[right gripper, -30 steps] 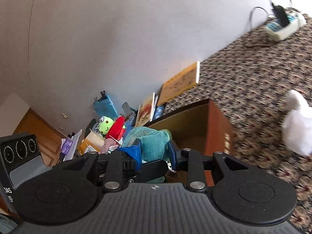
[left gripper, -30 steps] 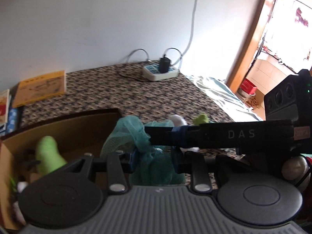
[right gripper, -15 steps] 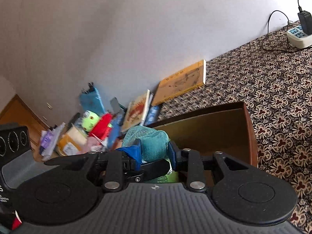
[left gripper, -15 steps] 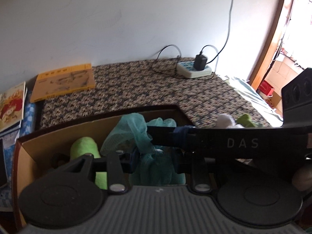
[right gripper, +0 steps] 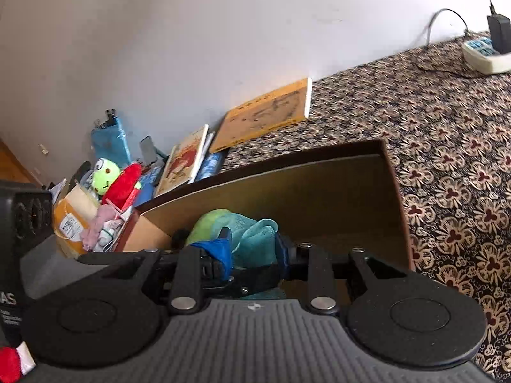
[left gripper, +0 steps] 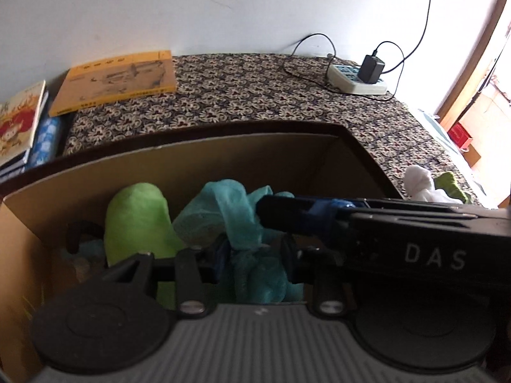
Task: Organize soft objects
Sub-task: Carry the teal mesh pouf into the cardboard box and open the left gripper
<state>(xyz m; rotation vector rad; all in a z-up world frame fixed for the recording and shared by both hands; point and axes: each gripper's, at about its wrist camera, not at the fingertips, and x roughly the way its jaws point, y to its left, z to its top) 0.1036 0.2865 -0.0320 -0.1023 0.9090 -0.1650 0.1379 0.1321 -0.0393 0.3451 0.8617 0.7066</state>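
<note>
Once both grippers had swung from beside the cardboard box (left gripper: 223,156) to over it, left gripper (left gripper: 255,255) and right gripper (right gripper: 252,252) each clenched the teal mesh cloth (left gripper: 236,210) above its interior, ready for release.

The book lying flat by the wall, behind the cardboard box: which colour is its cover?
Yellow-orange, with dark print; the book shows best in the left wrist view.

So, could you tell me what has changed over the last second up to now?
Both grippers, left and right, carried the teal mesh cloth from beside the cardboard box to over its opening, above the green plush inside. Nothing was released: both remain clamped on the cloth. The yellow book, power strip and white plush on the patterned surface stayed put.
</note>
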